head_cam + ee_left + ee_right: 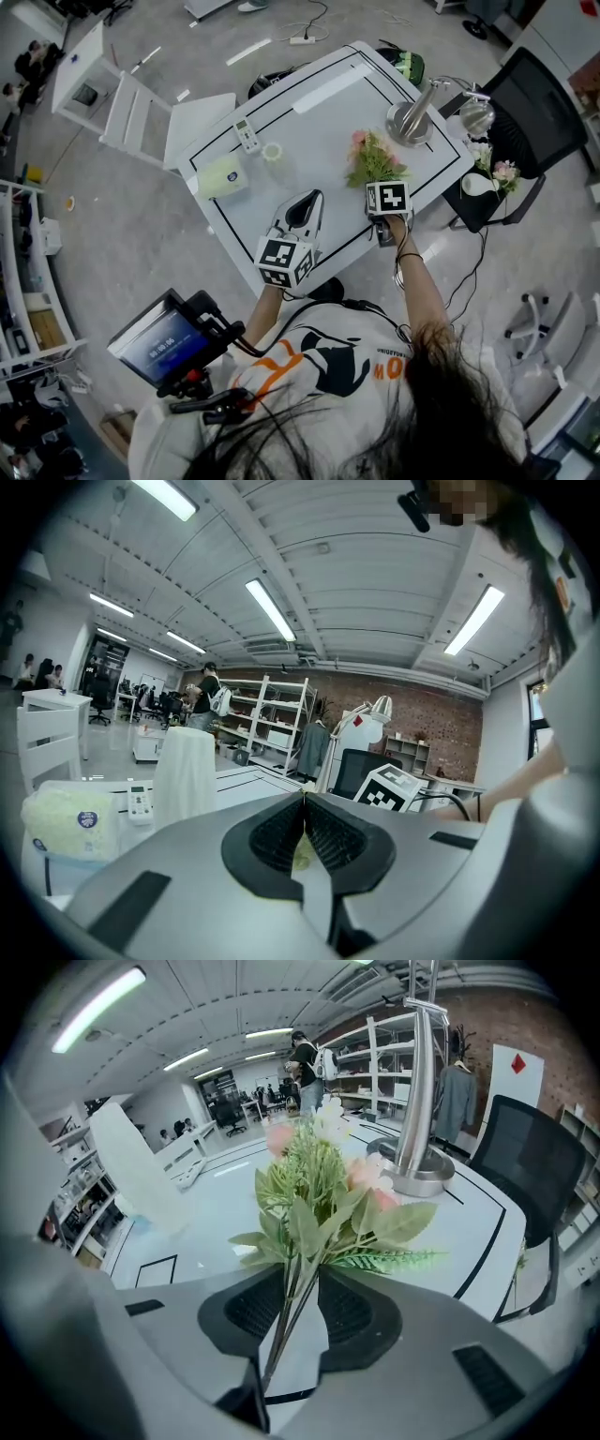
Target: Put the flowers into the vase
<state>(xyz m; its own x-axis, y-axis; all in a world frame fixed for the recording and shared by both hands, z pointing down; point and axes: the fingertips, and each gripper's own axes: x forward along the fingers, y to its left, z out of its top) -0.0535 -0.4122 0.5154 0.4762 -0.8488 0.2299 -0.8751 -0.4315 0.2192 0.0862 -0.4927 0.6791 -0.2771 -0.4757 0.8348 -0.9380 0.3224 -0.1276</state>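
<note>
One slim metal vase (410, 120) stands just beyond the flowers (374, 161).

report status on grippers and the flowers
Left gripper shut. Right gripper open, stems of the flowers between its jaws, not pinched. Flowers on the table, short of the vase. Nothing between them.

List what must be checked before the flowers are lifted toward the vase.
1. Flower stems between the right gripper's jaws: ok.
2. Jaws clamped on the stems: not ok; they stand apart, with a gap beside the stems.
3. Metal vase upright on the table: ok.
4. Way from stems to vase free: ok; nothing lies between them in the head view.
5. Left gripper shut and off to the side: ok.
6. Vase mouth wide enough for the bunch: cannot tell.
</note>
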